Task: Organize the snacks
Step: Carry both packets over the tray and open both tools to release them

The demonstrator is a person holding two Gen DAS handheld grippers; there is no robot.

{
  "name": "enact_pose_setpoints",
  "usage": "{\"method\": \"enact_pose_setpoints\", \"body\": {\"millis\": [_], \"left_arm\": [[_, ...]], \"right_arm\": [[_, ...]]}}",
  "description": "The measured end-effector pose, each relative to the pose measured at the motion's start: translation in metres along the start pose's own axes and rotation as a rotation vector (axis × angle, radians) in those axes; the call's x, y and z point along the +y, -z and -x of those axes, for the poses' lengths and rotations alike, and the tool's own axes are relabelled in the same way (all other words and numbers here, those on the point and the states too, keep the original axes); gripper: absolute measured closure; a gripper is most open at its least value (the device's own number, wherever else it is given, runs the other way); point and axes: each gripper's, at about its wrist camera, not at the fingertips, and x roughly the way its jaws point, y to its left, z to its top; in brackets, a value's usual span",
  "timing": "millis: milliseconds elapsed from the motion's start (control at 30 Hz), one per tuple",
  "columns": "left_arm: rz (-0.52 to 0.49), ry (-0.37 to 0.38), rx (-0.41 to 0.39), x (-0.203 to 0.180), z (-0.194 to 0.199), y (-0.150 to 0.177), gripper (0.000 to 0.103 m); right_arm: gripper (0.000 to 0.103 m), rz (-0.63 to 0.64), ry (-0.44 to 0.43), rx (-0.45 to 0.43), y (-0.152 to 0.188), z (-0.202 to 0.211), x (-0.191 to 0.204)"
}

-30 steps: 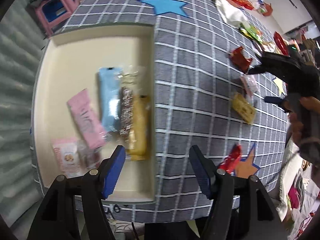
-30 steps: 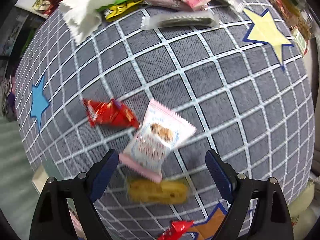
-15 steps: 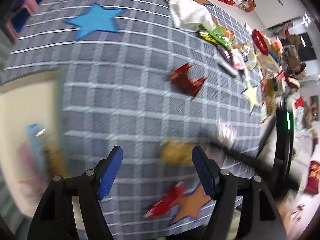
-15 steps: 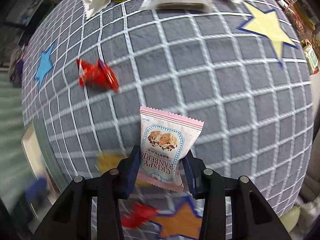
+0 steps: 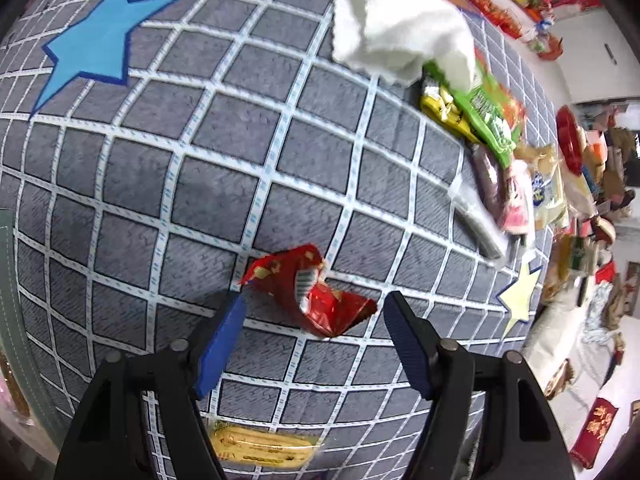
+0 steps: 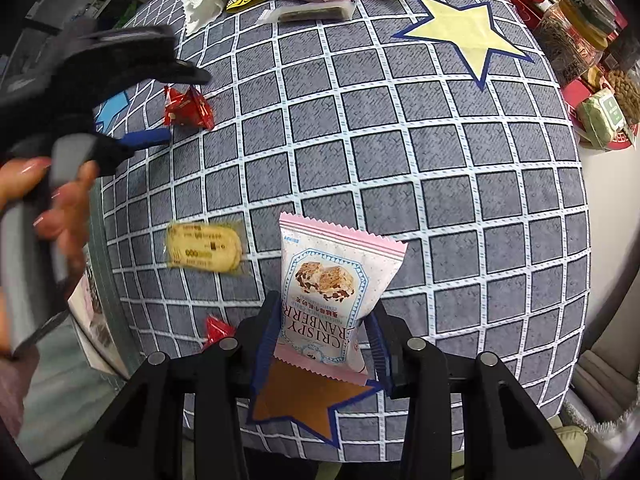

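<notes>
My right gripper (image 6: 325, 326) is shut on a pink and white cranberry snack packet (image 6: 328, 280) and holds it above the grey checked tablecloth (image 6: 440, 184). My left gripper (image 5: 314, 314) is open, its jaws either side of a crumpled red snack wrapper (image 5: 310, 294) that lies on the cloth. That wrapper also shows in the right wrist view (image 6: 188, 106), with the left gripper (image 6: 160, 104) around it. A yellow biscuit packet (image 6: 204, 248) lies flat on the cloth; in the left wrist view it (image 5: 260, 446) sits below my fingers.
A pile of snack packets (image 5: 492, 136) and a white tissue (image 5: 400, 28) lie at the far side. A small red wrapper (image 6: 216, 330) lies near the front edge. The tray edge with packets (image 6: 96, 304) shows at the left. Boxes and jars (image 6: 580, 20) crowd the right.
My left gripper swung from the tray to the red wrapper and now brackets it. My right gripper closed on the cranberry packet and lifted it.
</notes>
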Motion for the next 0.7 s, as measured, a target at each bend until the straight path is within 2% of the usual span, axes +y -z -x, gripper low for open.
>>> {"method": "enact_pose_setpoints", "body": {"millis": [33, 67, 133, 167, 300, 433, 567, 700], "left_arm": [[-0.029, -0.002, 0.000, -0.006, -0.001, 0.001, 0.037], [-0.045, -0.027, 0.005, -0.009, -0.001, 0.001, 0.053], [-0.069, -0.022, -0.003, -0.009, 0.000, 0.002, 0.064], [-0.075, -0.017, -0.007, -0.007, 0.001, 0.004, 0.073], [-0.141, -0.045, -0.040, 0.002, 0.014, 0.019, 0.075], [-0.191, -0.045, -0.076, 0.021, 0.037, 0.044, 0.075], [-0.206, -0.039, -0.118, 0.054, 0.068, 0.072, 0.075], [-0.180, -0.030, -0.152, 0.089, 0.099, 0.095, 0.075]], "right_arm": [[0.060, 0.005, -0.001, -0.001, -0.009, 0.000, 0.006], [0.060, 0.011, -0.003, -0.004, -0.009, 0.002, 0.006], [0.060, 0.024, -0.008, -0.007, -0.014, 0.017, -0.005], [0.060, 0.031, -0.010, -0.008, -0.013, 0.018, -0.005], [0.060, 0.053, -0.004, -0.014, -0.022, 0.024, 0.002], [0.060, 0.088, 0.001, -0.010, -0.023, 0.013, 0.020], [0.060, 0.127, 0.008, 0.005, -0.022, 0.008, 0.038], [0.060, 0.185, 0.010, 0.018, -0.019, 0.008, 0.062]]}}
